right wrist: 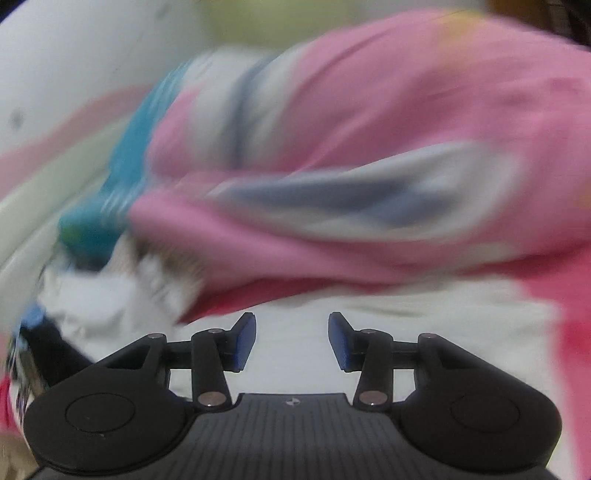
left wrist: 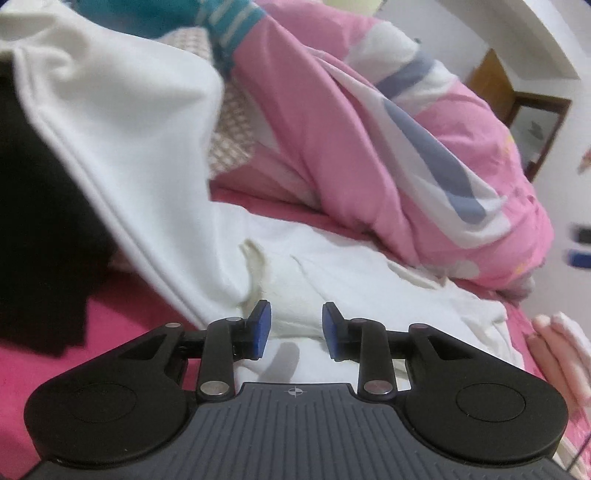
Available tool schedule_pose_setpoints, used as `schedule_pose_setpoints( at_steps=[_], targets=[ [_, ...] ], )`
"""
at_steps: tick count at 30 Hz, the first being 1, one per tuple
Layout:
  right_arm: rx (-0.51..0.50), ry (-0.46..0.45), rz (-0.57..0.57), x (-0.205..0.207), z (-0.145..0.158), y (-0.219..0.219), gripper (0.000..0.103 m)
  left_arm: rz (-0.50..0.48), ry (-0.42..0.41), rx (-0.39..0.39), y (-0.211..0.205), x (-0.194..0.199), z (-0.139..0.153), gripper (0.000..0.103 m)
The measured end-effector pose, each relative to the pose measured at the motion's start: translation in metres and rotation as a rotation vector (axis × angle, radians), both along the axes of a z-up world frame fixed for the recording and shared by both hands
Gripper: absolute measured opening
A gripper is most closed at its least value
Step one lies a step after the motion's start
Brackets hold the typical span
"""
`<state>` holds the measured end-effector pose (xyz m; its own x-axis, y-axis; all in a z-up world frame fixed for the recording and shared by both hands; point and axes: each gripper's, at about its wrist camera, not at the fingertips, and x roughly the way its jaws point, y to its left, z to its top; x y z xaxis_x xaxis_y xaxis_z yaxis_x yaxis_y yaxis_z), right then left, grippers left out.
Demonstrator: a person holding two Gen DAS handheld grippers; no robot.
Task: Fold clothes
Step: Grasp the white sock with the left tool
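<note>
**A:** How's the left gripper (left wrist: 296, 329) standing?

**B:** Its blue pads (left wrist: 262, 329) are apart with nothing pinched between them. It hangs just over the white garment (left wrist: 369, 284), which lies crumpled on the red bedsheet (left wrist: 122, 306).

**A:** And the right gripper (right wrist: 291, 341)?

**B:** Also parted and empty. Its view is badly smeared, but the same white cloth spreads under and ahead of it, with red sheet showing at the right edge.

**A:** What's that big white fold on the left?

**B:** In the left view a stretch of white fabric (left wrist: 110, 122) with a stitched hem rises up and away to the upper left. I can't tell what is lifting it. A black cloth (left wrist: 40, 221) lies beneath it on the sheet.

**A:** Further out?

**B:** A pink quilt (left wrist: 332, 122) with white and grey-blue stripes is heaped behind the garment. Something teal with pale stripes (left wrist: 229, 26) sits by its top end. Fingers of a hand (left wrist: 557, 354) show at the right edge of the left view, just beside the white garment.
</note>
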<state>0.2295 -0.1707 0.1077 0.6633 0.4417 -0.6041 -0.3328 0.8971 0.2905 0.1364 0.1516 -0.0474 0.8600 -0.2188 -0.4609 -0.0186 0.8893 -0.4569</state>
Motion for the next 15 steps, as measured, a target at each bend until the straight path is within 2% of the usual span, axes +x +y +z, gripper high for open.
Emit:
schedule_pose_setpoints(
  at_steps=[4,8,10,13,15],
  targets=[
    [0.07,-0.018,-0.205,-0.06,0.02,-0.127,0.046,-0.032,0.02,0.005,-0.003,0.006,-0.003,0.03],
    [0.075,0.007,-0.332,-0.101,0.003,-0.209,0.046,-0.022,0.014,0.059,-0.008,0.003,0.0,0.03],
    [0.101,0.05,-0.367,-0.106,-0.019,-0.231,0.046,-0.006,0.025,0.095,-0.013,0.0,0.003,0.03],
    [0.103,0.091,-0.337,-0.092,-0.053,-0.233,0.045,-0.005,0.062,0.131,-0.026,-0.002,0.012,0.03],
    [0.105,0.115,-0.316,-0.082,-0.074,-0.234,0.045,-0.027,0.076,0.191,-0.041,0.0,0.023,0.03]
  ],
)
